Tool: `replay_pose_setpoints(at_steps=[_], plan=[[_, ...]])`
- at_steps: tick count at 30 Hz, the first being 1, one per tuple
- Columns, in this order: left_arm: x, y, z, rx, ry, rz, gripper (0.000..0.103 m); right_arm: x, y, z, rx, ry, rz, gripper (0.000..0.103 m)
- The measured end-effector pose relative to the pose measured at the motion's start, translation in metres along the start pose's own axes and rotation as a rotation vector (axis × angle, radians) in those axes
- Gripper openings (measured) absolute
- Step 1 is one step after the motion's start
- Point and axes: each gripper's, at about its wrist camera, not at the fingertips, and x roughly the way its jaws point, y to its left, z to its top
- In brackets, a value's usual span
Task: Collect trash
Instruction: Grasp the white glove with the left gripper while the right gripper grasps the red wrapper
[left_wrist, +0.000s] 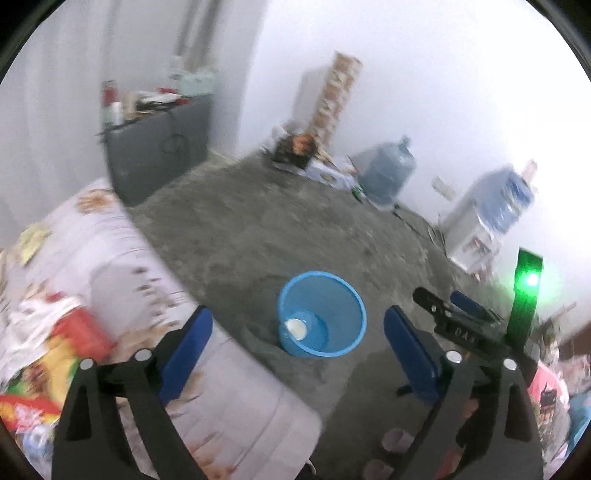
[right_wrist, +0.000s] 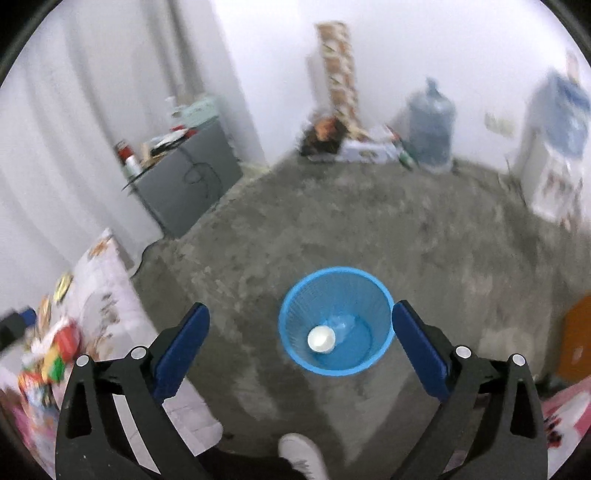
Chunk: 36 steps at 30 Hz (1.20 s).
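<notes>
blue bin (right_wrist: 334, 321) holds a clear bottle (right_wrist: 327, 338). left gripper (left_wrist: 297, 354) and right gripper (right_wrist: 301, 350) both wide apart, empty. wrappers (left_wrist: 64, 350) on bed look light, crinkly; pinch an edge.

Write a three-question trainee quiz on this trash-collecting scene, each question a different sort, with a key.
1. True or false: the blue basket is lying tipped on its side.
2. What does the basket hold? A) a clear bottle with a white cap B) a red can C) nothing
3. Fill in: both the left gripper and the right gripper have their fingers ____, with nothing between them.

Key: 1 false, it stands upright on the grey floor; 2 A; 3 open.
</notes>
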Motion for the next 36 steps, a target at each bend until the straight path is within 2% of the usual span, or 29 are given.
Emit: replay_pose_setpoints(at_steps=[1, 7, 9, 10, 13, 15, 20, 27, 31, 36], plan=[[-0.01, 0.008, -0.002, -0.013, -0.014, 0.006, 0.097, -0.003, 0.007, -0.001, -0.03, -0.013, 0.003, 0.095], [-0.09, 0.058, -0.022, -0.1, -0.162, 0.066, 0.097, -0.028, 0.053, -0.004, -0.227, -0.104, 0.001, 0.095], [-0.12, 0.076, -0.028, -0.119, -0.224, 0.098, 0.097, -0.039, 0.062, -0.004, -0.26, -0.138, 0.054, 0.095], [-0.134, 0.083, -0.03, -0.124, -0.256, 0.115, 0.097, -0.045, 0.062, -0.004, -0.26, -0.158, 0.115, 0.095], [-0.166, 0.105, -0.036, -0.152, -0.31, 0.155, 0.097, -0.054, 0.06, -0.001, -0.218, -0.184, 0.275, 0.095], [-0.189, 0.125, -0.043, -0.203, -0.339, 0.176, 0.097, -0.053, 0.061, 0.003, -0.186, -0.178, 0.328, 0.095], [-0.219, 0.162, -0.06, -0.284, -0.378, 0.227, 0.097, -0.046, 0.081, 0.011, -0.16, -0.101, 0.458, 0.095], [-0.223, 0.196, -0.075, -0.349, -0.349, 0.255, 0.097, -0.022, 0.115, 0.023, -0.131, 0.096, 0.649, 0.091], [-0.217, 0.212, -0.072, -0.34, -0.326, 0.256, 0.097, -0.009, 0.142, 0.023, -0.156, 0.161, 0.663, 0.083], [-0.198, 0.231, -0.06, -0.302, -0.25, 0.234, 0.097, 0.001, 0.169, 0.007, -0.195, 0.235, 0.692, 0.08]])
